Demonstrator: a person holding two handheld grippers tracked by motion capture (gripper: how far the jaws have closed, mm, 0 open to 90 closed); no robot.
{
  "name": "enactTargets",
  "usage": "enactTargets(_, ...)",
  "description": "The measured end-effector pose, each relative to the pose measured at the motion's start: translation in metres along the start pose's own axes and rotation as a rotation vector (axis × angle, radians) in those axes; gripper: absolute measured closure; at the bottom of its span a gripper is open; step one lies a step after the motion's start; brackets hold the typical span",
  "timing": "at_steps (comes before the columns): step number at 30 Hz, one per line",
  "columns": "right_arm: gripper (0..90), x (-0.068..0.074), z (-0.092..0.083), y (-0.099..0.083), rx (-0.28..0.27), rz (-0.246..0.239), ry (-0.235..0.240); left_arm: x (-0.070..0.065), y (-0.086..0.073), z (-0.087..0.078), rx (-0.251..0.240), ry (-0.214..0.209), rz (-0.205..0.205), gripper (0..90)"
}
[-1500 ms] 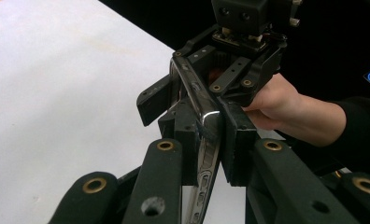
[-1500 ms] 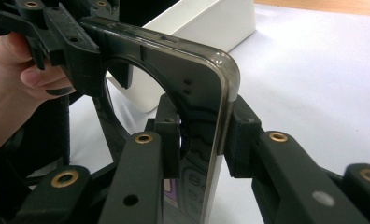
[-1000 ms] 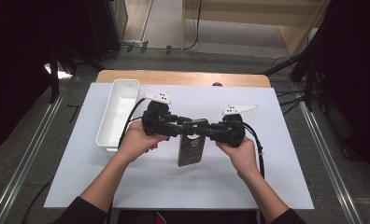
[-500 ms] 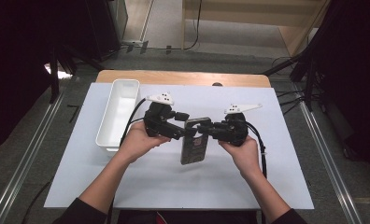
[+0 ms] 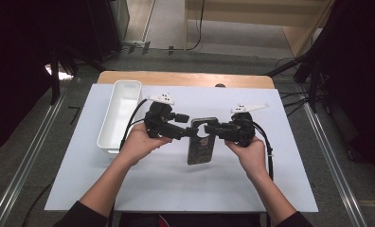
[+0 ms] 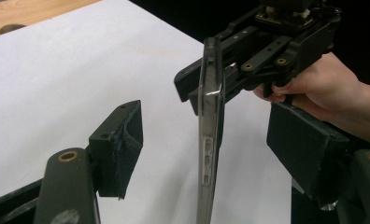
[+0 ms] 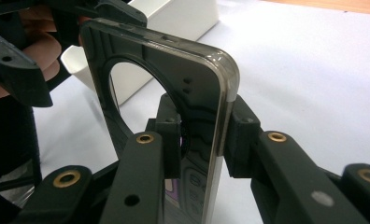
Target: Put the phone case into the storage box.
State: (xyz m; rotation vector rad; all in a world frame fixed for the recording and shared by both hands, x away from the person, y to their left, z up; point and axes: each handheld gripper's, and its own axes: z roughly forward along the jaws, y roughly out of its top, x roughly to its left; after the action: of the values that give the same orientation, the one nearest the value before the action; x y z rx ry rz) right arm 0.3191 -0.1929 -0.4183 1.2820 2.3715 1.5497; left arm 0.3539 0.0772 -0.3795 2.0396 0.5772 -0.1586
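Slim dark phone case with a round cut-out and glossy silver rim (image 5: 202, 142), raised on edge above the white paper sheet (image 5: 185, 189), right of the long white plastic tray (image 5: 120, 113). Right gripper (image 5: 213, 130) clamped on its upper edge. Left gripper (image 5: 188, 132) with jaws just opened wide, case between the pads, untouched.

Even overhead brightness on the white table sheet (image 5: 271, 189), dark surroundings (soft close-range blur in both gripper views).
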Motion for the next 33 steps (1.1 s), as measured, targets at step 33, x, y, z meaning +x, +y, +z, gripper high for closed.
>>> enactTargets(33,70.4,-0.006,0.014,0.021,0.008,0.108,-0.134,0.001,-0.007,-0.001,-0.047,0.257,-0.071,27.6)
